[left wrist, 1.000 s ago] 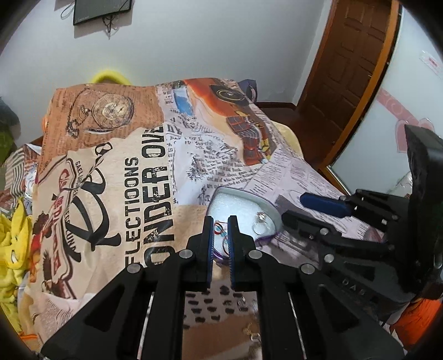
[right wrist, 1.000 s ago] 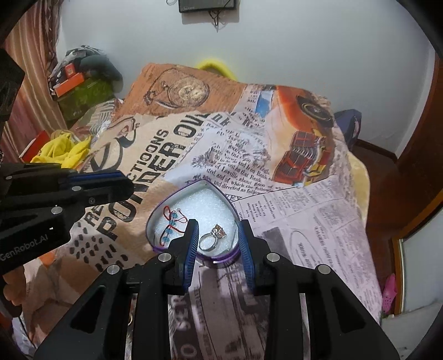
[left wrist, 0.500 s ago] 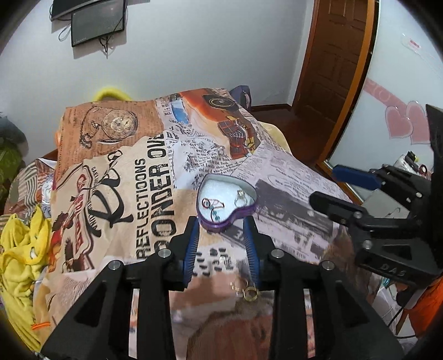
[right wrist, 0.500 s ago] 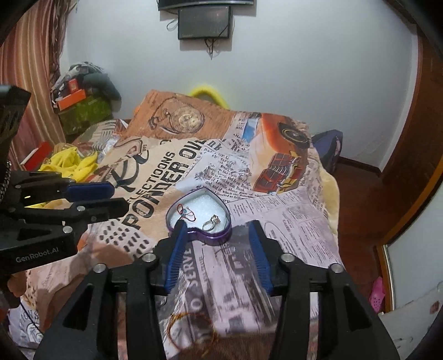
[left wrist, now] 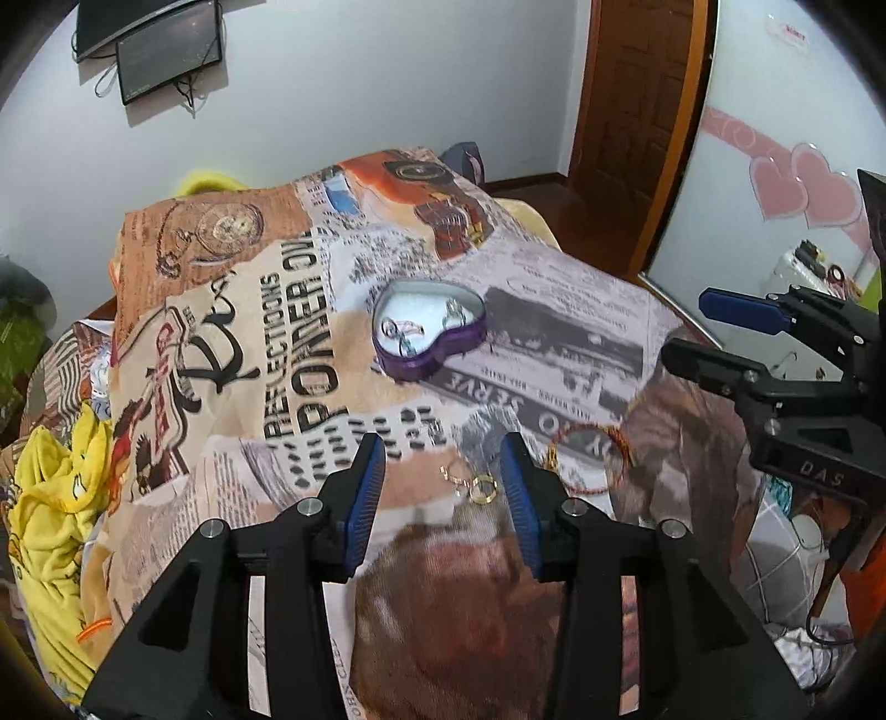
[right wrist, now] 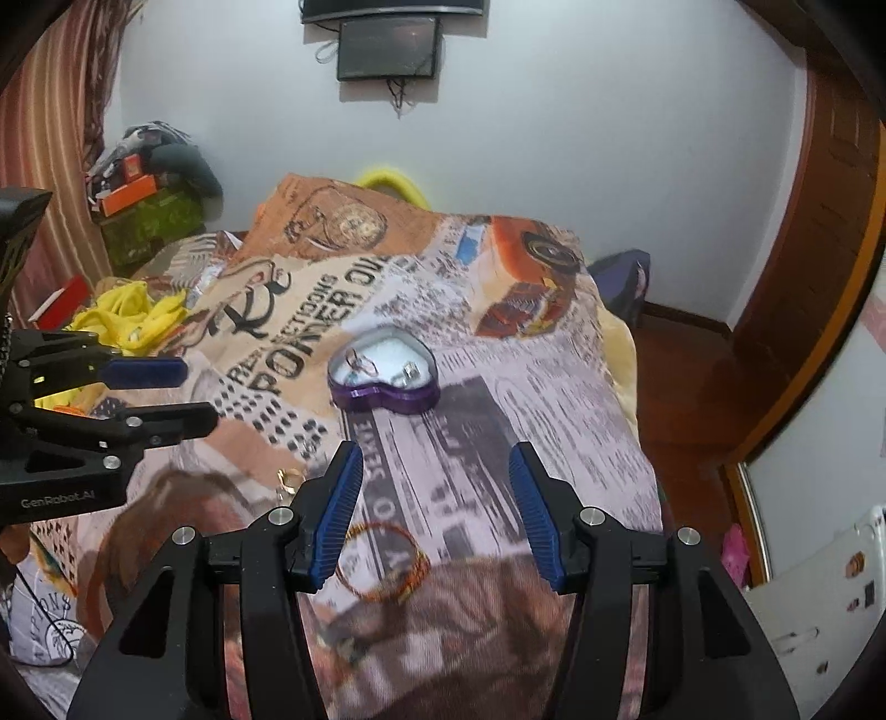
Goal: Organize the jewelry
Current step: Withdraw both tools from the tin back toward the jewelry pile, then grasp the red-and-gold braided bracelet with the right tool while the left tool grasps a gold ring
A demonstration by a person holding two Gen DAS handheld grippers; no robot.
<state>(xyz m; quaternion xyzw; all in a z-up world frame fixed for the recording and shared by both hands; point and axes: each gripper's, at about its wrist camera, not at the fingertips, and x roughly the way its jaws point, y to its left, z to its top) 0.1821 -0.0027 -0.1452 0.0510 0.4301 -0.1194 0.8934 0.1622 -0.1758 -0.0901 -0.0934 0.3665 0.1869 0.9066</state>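
A purple heart-shaped jewelry box (left wrist: 429,327) lies open on the printed bedspread, with a silver ring (left wrist: 454,314) and a small red-and-blue piece (left wrist: 401,330) inside; it also shows in the right wrist view (right wrist: 385,371). A gold-orange bangle (left wrist: 590,457) (right wrist: 383,562) and small gold earrings (left wrist: 473,482) (right wrist: 289,477) lie on the cloth nearer me. My left gripper (left wrist: 446,484) is open and empty, above the earrings. My right gripper (right wrist: 434,509) is open and empty, just above the bangle. Each gripper appears at the other view's edge.
The printed bedspread (left wrist: 288,310) covers the bed. Yellow clothes (left wrist: 50,515) lie at its left side. A wooden door (left wrist: 637,99) and a mirror with pink hearts (left wrist: 797,188) stand to the right. A screen (right wrist: 390,47) hangs on the far wall.
Both grippers have pulled back from the heart box and opened wider. The bangle and earrings have come into view in front of them.
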